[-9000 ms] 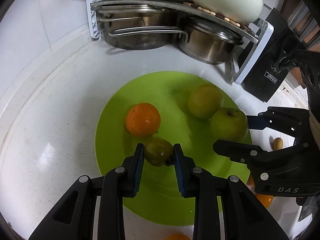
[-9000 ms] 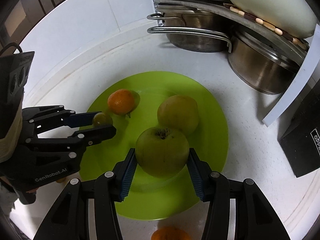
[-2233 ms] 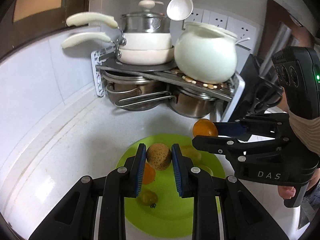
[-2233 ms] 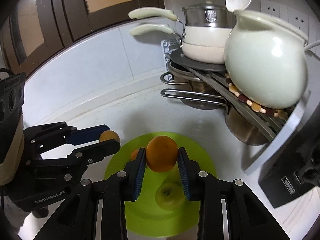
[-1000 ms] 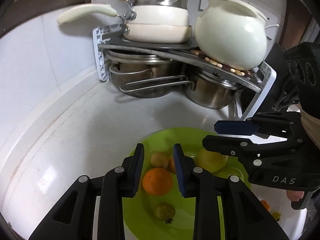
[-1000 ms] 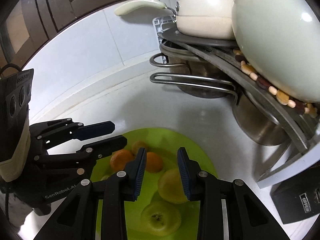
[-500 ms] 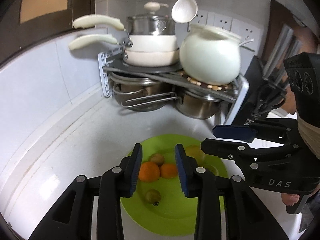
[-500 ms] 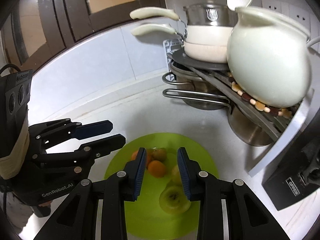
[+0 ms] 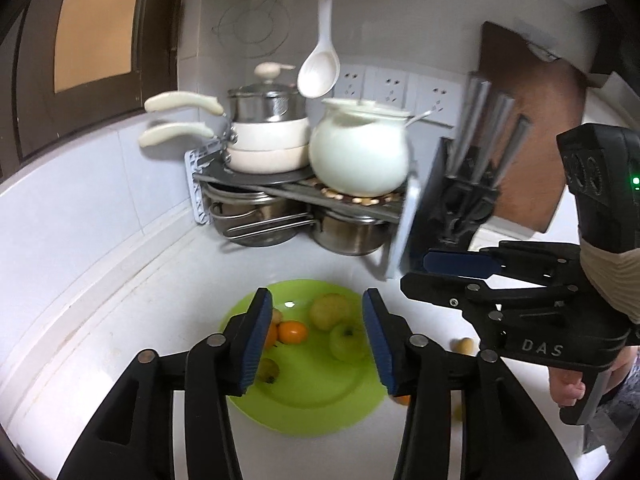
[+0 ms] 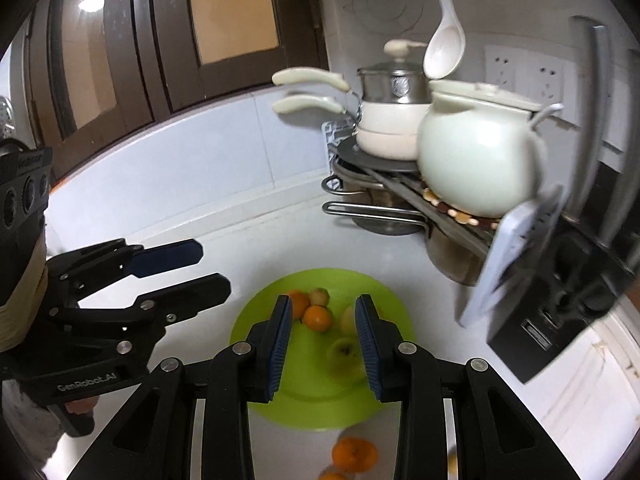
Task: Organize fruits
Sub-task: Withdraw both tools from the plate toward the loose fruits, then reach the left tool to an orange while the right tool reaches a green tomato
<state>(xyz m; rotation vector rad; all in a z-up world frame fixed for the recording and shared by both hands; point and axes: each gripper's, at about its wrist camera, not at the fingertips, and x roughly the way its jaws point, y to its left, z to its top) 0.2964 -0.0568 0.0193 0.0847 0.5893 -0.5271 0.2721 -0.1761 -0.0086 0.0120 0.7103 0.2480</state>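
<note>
A lime green plate (image 9: 320,404) (image 10: 320,396) lies on the white counter and holds several fruits: small oranges (image 9: 293,331) (image 10: 317,318), a yellow-green pear (image 9: 330,311), a green apple (image 9: 347,342) (image 10: 344,354) and a small dark green fruit (image 9: 267,370). My left gripper (image 9: 316,338) is open and empty, high above the plate. My right gripper (image 10: 323,342) is open and empty, also above the plate; it shows in the left wrist view (image 9: 416,272). The left gripper shows in the right wrist view (image 10: 216,268).
Loose fruits lie off the plate: an orange (image 10: 354,454) at its near edge and a small tan fruit (image 9: 464,346) to its right. A corner rack (image 9: 296,188) holds steel pots, white pans and a white pot (image 9: 358,156). A knife block (image 9: 452,208) stands right.
Both grippers dropped their fruits onto the plate, then rose and pulled back from it. The left jaws have opened wider.
</note>
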